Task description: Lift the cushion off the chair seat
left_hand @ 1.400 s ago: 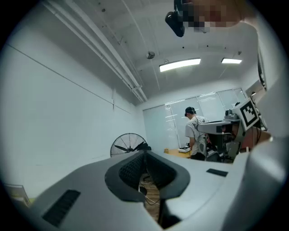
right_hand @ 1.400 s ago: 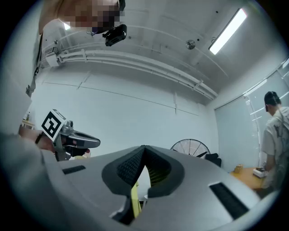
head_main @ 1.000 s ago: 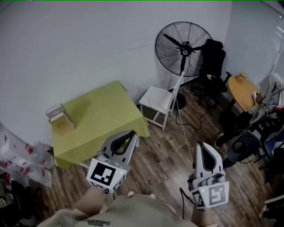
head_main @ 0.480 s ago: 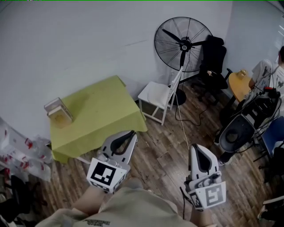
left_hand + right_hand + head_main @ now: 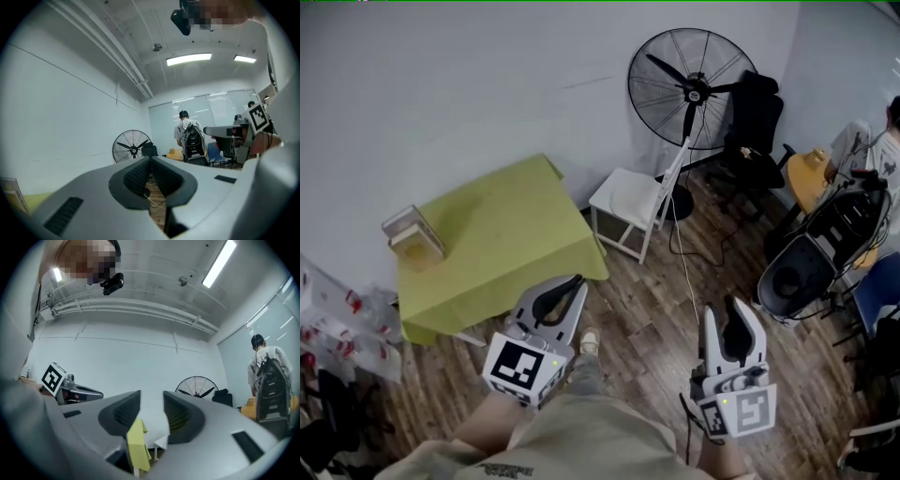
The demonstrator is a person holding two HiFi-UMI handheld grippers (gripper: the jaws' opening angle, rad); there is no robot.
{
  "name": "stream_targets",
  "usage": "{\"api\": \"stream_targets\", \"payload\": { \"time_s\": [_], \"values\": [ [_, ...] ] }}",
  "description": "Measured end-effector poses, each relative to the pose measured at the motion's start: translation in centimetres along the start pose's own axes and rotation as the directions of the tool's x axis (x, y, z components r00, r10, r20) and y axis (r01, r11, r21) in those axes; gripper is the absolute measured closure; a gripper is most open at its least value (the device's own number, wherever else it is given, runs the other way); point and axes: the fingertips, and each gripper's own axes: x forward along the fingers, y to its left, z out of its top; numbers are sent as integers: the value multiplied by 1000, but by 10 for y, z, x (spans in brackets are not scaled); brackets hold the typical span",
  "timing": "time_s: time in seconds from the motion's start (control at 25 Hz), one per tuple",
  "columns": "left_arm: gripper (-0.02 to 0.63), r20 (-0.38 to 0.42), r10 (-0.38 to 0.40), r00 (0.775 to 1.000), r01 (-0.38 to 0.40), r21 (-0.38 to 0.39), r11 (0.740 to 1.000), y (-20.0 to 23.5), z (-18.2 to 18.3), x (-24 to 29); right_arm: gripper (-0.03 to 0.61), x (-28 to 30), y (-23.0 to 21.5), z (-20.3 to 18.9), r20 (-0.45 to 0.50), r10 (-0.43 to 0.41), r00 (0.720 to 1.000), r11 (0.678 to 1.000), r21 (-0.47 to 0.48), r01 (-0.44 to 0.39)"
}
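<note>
A white chair point(image 5: 654, 214) stands on the wooden floor by the wall, and a white cushion point(image 5: 623, 199) lies flat on its seat. Both grippers are held low, well short of the chair. My left gripper point(image 5: 574, 282) points toward the green table's corner, and in the left gripper view its jaws point(image 5: 150, 159) meet, shut on nothing. My right gripper point(image 5: 731, 311) is off to the chair's right. Its jaws point(image 5: 152, 401) have just been opening and now stand a little apart with nothing between them. A sliver of the chair point(image 5: 161, 441) shows past them.
A table under a green cloth point(image 5: 502, 246) with a box point(image 5: 414, 238) on it stands left of the chair. A big floor fan point(image 5: 689, 89) is right behind it, with a cable point(image 5: 686, 272) trailing over the floor. Office chairs, a round wooden table point(image 5: 811, 173) and a person are at the right.
The right gripper's jaws have parted from shut. A shoe has come into view on the floor between the two grippers. The left gripper's jaws stay closed.
</note>
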Motion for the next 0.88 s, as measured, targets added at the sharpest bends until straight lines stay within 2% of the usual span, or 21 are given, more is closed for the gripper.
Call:
{"api": "stream_targets", "payload": {
  "time_s": [0.04, 0.08, 0.24, 0.52, 0.88],
  "values": [
    [581, 11, 8, 1000, -8, -15, 1000, 8, -1, 6, 369, 10, -3, -3, -8, -1, 1000, 1000, 3, 1],
    [581, 24, 13, 1000, -12, -27, 1000, 17, -1, 12, 331, 20, -5, -7, -18, -1, 1000, 1000, 3, 1],
    [581, 57, -3, 998, 4, -24, 1000, 44, -1, 40, 331, 59, -14, -30, -64, 2, 998, 1000, 6, -2],
    [581, -14, 4, 1000, -4, -29, 1000, 113, -20, 99, 331, 148, -23, -56, -110, 1, 994, 1000, 5, -1],
    [581, -57, -1, 998, -3, -59, 998, 212, -33, 183, 328, 275, -43, -90, -177, -8, 984, 999, 32, 14]
  ]
}}
